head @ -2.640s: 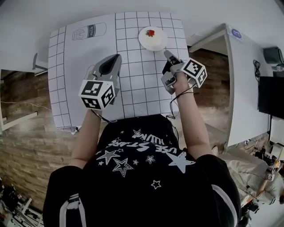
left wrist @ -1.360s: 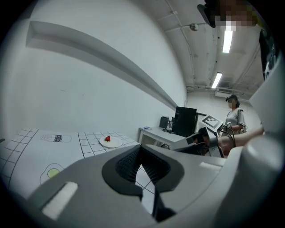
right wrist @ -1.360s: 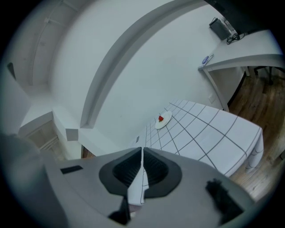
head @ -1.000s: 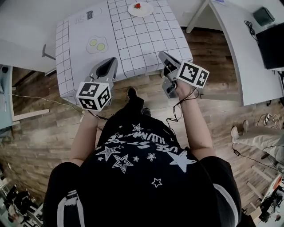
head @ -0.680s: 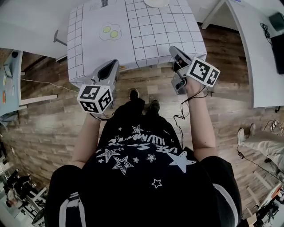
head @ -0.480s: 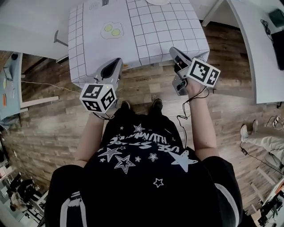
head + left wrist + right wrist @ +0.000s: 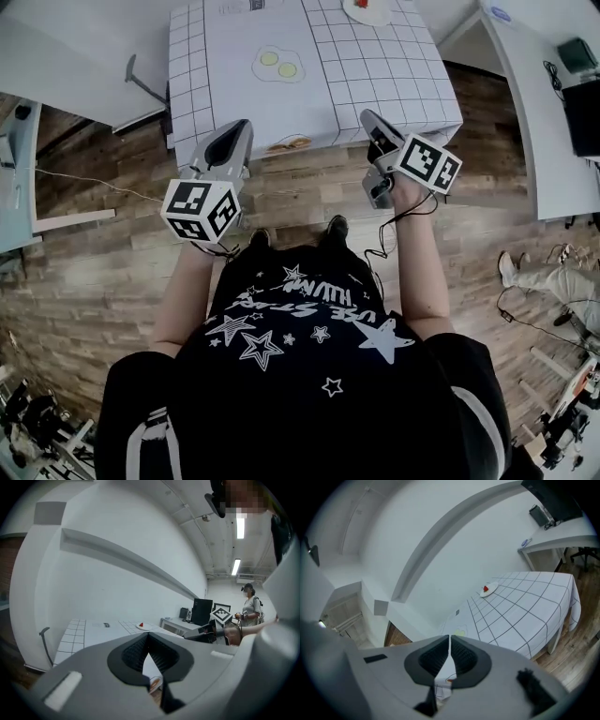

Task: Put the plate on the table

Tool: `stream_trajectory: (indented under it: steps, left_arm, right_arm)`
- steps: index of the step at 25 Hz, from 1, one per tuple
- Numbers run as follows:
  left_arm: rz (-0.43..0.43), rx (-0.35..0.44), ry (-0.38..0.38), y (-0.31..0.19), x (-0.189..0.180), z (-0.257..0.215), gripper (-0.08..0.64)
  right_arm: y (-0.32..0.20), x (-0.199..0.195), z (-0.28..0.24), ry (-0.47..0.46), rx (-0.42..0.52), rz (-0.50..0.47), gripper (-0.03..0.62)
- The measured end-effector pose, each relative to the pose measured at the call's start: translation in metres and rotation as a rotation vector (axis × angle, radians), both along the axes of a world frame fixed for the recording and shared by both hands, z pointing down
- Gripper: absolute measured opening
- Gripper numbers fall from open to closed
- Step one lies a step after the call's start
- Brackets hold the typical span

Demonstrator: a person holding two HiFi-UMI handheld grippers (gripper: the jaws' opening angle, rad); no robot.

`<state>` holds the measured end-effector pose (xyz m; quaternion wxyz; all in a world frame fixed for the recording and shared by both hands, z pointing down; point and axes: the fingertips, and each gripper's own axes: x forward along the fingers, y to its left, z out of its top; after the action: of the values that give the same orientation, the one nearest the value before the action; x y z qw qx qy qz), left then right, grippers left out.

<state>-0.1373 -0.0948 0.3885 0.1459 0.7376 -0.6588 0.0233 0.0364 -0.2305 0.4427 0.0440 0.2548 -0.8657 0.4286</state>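
A white plate (image 7: 367, 9) with a small red thing on it rests on the far side of the grid-cloth table (image 7: 384, 84). It also shows small in the left gripper view as the plate (image 7: 143, 626) and in the right gripper view as the plate (image 7: 489, 589). My left gripper (image 7: 244, 126) and right gripper (image 7: 367, 115) hang over the wooden floor, short of the table's near edge. Both are shut with nothing between the jaws, as the left gripper (image 7: 148, 635) and right gripper (image 7: 449, 637) show in their own views.
A fried-egg print (image 7: 277, 64) lies on the cloth. A white desk (image 7: 530, 112) with a dark monitor (image 7: 581, 89) stands at the right. Another person (image 7: 251, 607) stands far off by that desk. Wooden floor (image 7: 112, 244) surrounds me.
I have backed away from the table: it and the plate slid toward the top of the head view. Both grippers went from over the cloth to over the floor, still shut and empty.
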Motion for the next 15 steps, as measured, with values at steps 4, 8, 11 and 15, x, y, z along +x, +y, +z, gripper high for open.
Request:
stream_trajectory:
  steps: [4,8,11,15]
  left_arm:
    - [-0.013,0.017,0.029,0.027,-0.049,0.002,0.009]
    - [0.04,0.02,0.039,0.051,-0.075,0.008,0.009]
    - [0.129,0.018,0.032,0.062,-0.074,0.013,0.009]
    - [0.217,0.013,0.033,0.07,-0.066,0.017,0.009]
  right_arm:
    - [0.023,-0.025,-0.008,0.043,0.033,0.036,0.021]
    - [0.051,-0.039,-0.011,0.056,0.041,0.109,0.021]
    - [0.078,-0.037,-0.007,0.075,0.026,0.173,0.021]
    - [0.115,-0.027,0.003,0.102,-0.006,0.229,0.021]
